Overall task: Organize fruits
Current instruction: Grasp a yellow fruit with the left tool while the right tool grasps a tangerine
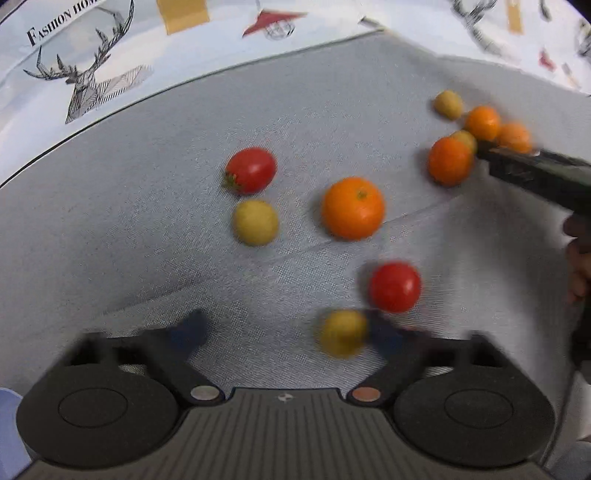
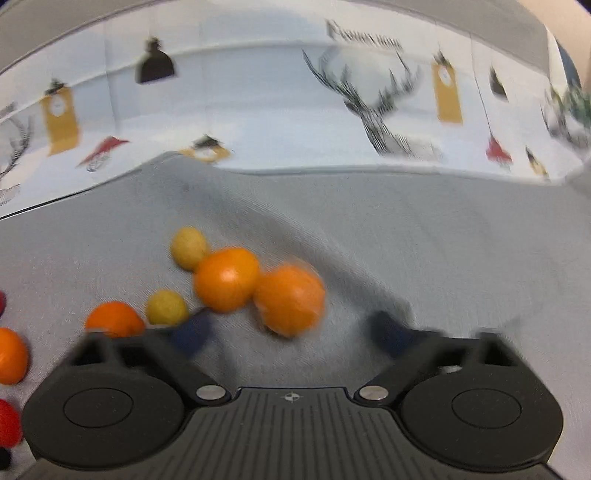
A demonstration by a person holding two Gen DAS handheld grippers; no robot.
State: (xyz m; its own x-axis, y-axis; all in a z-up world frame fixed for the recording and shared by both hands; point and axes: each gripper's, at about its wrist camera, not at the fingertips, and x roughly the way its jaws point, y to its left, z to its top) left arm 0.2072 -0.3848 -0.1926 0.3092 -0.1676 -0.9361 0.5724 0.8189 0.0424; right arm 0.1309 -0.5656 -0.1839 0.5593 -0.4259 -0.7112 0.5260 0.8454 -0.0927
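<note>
Both grippers hang with jaws apart over the grey cloth (image 1: 147,221), the left gripper (image 1: 284,332) beside a yellow fruit (image 1: 341,332), the right gripper (image 2: 291,328) behind clustered oranges (image 2: 288,304).

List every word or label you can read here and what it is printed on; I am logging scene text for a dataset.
"FASHION HOM", cut off by the picture's edge: printed on the patterned cloth above the deer drawing.
Dark lettering above the deer in the right wrist view: too blurred to read.
Round emblem under the red shape: too small to read.
The fruits and both grippers carry no readable text.
</note>
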